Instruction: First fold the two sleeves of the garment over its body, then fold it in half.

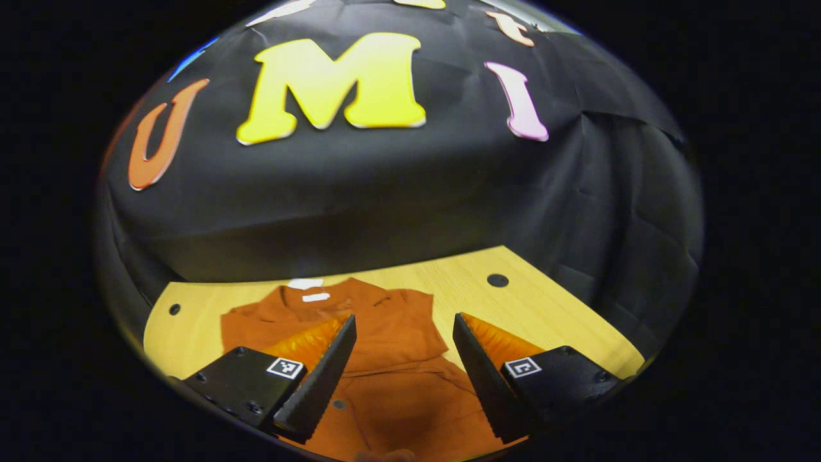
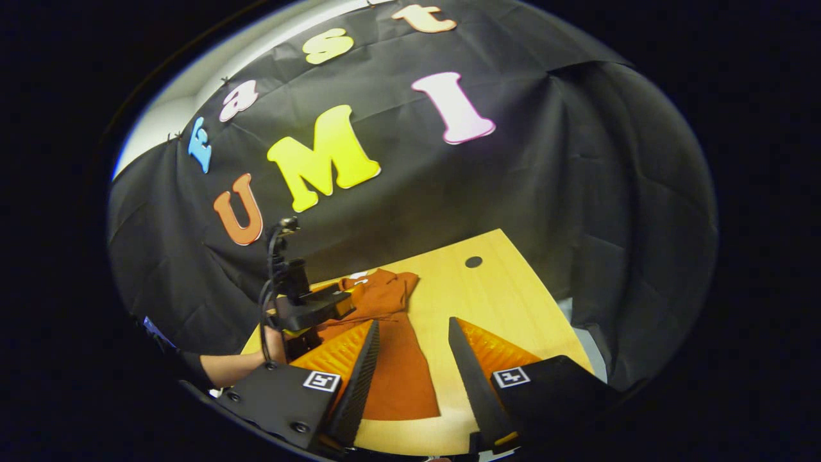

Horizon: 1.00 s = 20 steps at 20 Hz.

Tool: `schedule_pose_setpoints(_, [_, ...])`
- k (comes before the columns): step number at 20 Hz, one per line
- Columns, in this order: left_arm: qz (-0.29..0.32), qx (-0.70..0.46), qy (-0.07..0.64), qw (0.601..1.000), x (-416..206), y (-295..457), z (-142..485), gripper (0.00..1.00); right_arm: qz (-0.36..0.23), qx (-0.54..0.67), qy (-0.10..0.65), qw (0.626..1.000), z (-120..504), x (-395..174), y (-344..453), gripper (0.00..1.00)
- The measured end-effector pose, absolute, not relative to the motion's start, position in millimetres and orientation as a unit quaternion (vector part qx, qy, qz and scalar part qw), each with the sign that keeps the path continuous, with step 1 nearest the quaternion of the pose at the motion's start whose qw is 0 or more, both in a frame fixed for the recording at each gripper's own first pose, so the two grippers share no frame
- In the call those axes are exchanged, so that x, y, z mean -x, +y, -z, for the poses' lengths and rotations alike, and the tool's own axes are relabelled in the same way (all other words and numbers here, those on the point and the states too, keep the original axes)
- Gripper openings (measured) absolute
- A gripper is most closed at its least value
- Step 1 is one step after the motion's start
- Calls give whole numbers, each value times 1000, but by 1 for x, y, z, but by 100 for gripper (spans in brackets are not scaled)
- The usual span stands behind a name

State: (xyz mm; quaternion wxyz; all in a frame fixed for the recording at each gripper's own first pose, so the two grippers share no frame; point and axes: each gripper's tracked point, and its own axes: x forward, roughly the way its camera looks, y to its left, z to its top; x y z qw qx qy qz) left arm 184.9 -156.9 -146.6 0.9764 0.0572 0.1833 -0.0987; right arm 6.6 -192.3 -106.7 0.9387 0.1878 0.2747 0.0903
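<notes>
Broadly, the wooden counter [image 1: 545, 301] fills the lower centre of the left gripper view, carrying the rust-orange garment [image 1: 391, 359]. It lies flat, collar toward the wall, folded narrow with creases across its body. Both the left claw [image 1: 404, 375] and right claw [image 2: 410, 378] gape wide above it, holding nothing.

Shirt [image 1: 391, 359], orange, collared: one, lying on the surface. Surface [image 1: 545, 301], light wood: one. Round holes in the surface: two, at 10 o'clock [image 1: 174, 309] and 1 o'clock [image 1: 497, 280] of the shirt. Tools: two, left tool [image 1: 404, 366] and right tool [image 2: 414, 372].
</notes>
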Motion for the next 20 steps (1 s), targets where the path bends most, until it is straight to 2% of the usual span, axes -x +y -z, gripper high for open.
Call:
schedule_pose_setpoints(1, [87, -61, 163, 981, -174, -137, 128, 99, -96, -178, 275, 940, 110, -9, -178, 79])
schedule_pose_setpoints(2, [77, -59, 148, 984, -155, -123, 123, 99, -104, -172, 272, 941, 109, -11, -163, 81])
schedule_pose_setpoints(3, [70, -57, 136, 987, -142, -106, 109, 98, -108, -167, 265, 943, 105, -14, -148, 77])
schedule_pose_setpoints(4, [62, -58, 127, 988, -125, -90, 98, 98, -112, -162, 254, 947, 99, -15, -135, 84])
schedule_pose_setpoints(6, [46, -60, 110, 991, -99, -56, 78, 98, -112, -145, 226, 957, 87, -20, -113, 90])
schedule_pose_setpoints(10, [18, -64, 90, 994, -52, 3, 61, 98, -93, -111, 186, 972, 78, -19, -78, 91])
schedule_pose_setpoints(11, [15, -68, 85, 994, -43, 13, 59, 98, -88, -103, 178, 975, 78, -17, -71, 97])
schedule_pose_setpoints(12, [13, -69, 83, 994, -35, 22, 58, 98, -85, -96, 173, 977, 78, -14, -63, 91])
schedule_pose_setpoints(20, [21, -18, 97, 995, -10, 47, 69, 98, -88, -68, 168, 980, 87, 9, -15, 93])
